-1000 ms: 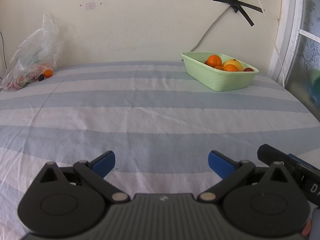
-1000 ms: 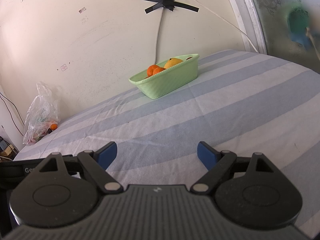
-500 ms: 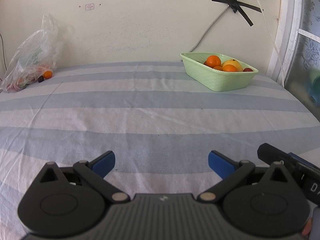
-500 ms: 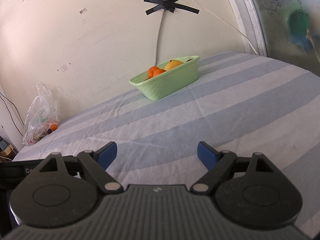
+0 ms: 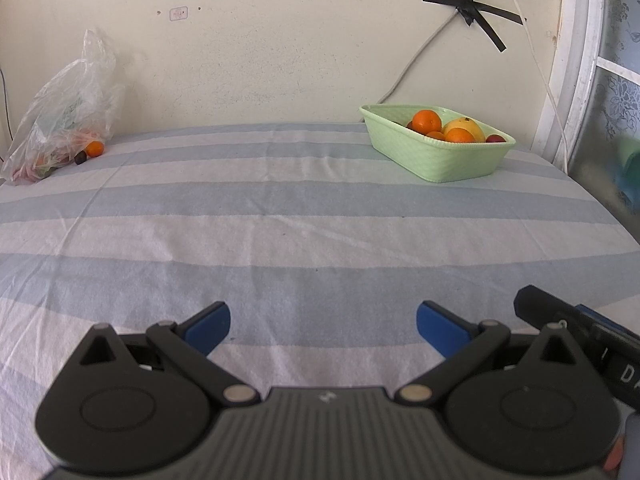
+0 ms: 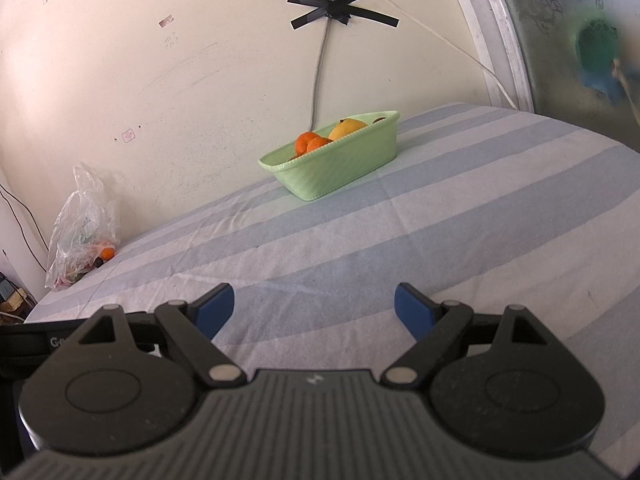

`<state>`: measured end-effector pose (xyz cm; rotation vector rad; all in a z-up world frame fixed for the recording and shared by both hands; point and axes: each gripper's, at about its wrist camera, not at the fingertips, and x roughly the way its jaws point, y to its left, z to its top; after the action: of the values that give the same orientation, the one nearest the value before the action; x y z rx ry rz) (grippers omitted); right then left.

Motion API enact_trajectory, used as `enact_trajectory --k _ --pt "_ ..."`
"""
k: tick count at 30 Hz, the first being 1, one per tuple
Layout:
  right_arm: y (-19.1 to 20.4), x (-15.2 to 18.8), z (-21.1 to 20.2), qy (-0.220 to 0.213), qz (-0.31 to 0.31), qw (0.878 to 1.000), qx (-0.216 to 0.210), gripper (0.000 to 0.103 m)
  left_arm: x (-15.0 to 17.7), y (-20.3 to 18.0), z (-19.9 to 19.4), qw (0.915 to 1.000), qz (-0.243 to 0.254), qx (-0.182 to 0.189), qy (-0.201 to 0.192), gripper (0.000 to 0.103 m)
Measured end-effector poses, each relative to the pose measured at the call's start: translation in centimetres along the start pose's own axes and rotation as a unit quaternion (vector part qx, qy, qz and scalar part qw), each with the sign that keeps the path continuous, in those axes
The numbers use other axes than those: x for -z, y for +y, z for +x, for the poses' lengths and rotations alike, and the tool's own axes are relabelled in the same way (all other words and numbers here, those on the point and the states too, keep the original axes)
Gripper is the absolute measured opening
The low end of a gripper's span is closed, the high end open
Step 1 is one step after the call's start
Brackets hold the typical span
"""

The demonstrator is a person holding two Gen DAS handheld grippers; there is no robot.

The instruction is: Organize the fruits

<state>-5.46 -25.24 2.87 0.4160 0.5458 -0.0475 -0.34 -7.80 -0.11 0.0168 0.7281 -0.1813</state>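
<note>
A light green basket (image 5: pixel 440 156) stands at the far right of the striped bed; it holds oranges (image 5: pixel 427 120), a yellow fruit (image 5: pixel 466 124) and a dark red fruit (image 5: pixel 496 138). The basket also shows in the right wrist view (image 6: pixel 336 164). A clear plastic bag (image 5: pixel 60 120) lies at the far left by the wall, with an orange (image 5: pixel 95 149) and a dark fruit (image 5: pixel 81 157) at its mouth. My left gripper (image 5: pixel 323 324) is open and empty, low over the near bed. My right gripper (image 6: pixel 314 310) is open and empty, just to its right.
The bed carries a blue and white striped sheet (image 5: pixel 280 208). A wall runs along the back, with a taped cable (image 5: pixel 468 4) above the basket. A window frame (image 5: pixel 576 60) stands at the right. The bag also shows in the right wrist view (image 6: pixel 80 236).
Both views have shifted only slightly; the basket sits a touch lower and left in the left wrist view. Both grippers stay open and empty.
</note>
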Motion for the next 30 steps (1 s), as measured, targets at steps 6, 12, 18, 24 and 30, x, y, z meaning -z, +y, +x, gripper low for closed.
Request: enact_trajectory --k 6,12,18,24,30 --pt "0.02 0.05 -0.02 -0.002 -0.001 1.000 0.000 0.089 0.00 0.01 0.00 1.0000 0.000 0.000 0.000 0.103" --pt "0.05 0.07 -0.13 -0.004 -0.002 1.000 0.001 0.089 0.02 0.02 -0.02 1.0000 0.000 0.000 -0.001 0.103" --pt "0.03 0.05 -0.14 -0.004 -0.002 1.000 0.001 0.089 0.04 -0.05 -0.06 1.0000 0.001 -0.001 -0.002 0.103" --pt "0.04 0.04 -0.14 -0.003 -0.002 1.000 0.001 0.089 -0.09 -0.05 -0.29 1.0000 0.002 -0.003 -0.005 0.103" --pt "0.04 0.05 -0.17 -0.004 -0.001 1.000 0.001 0.089 -0.13 0.04 -0.78 0.9997 0.011 -0.011 -0.020 0.103"
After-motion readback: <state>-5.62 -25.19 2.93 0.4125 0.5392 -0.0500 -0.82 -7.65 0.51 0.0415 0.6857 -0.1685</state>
